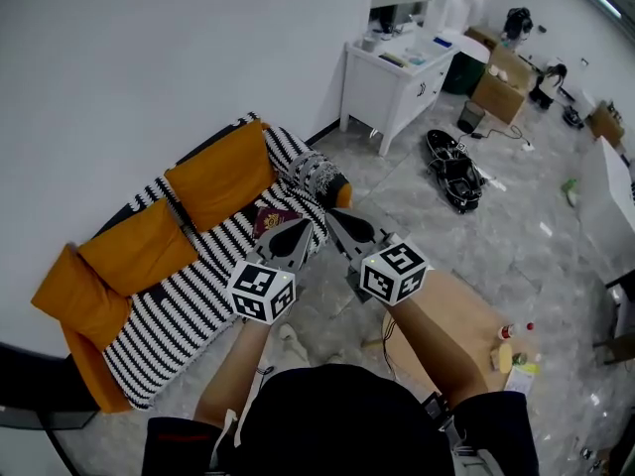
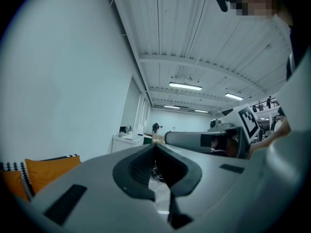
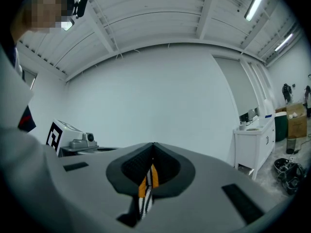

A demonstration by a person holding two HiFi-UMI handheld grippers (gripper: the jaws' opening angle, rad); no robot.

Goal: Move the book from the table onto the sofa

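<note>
A dark red book (image 1: 275,219) lies on the seat of the black-and-white striped sofa (image 1: 189,271), in front of its orange cushions (image 1: 220,174). My left gripper (image 1: 304,226) is shut and empty, its tip just right of the book. My right gripper (image 1: 331,214) is also shut and empty, close beside the left, over the floor. In the left gripper view the jaws (image 2: 155,146) meet with nothing between them. The right gripper view shows its jaws (image 3: 153,144) closed too, with a strip of the sofa (image 3: 147,184) showing below them. The wooden table (image 1: 458,317) is at my right.
A white cabinet (image 1: 395,75) stands by the far wall, with cardboard boxes (image 1: 504,85) beyond it. A black bag (image 1: 454,169) lies on the grey floor. Small bottles (image 1: 506,349) sit beside the table. Pale slippers (image 1: 292,343) lie by my feet.
</note>
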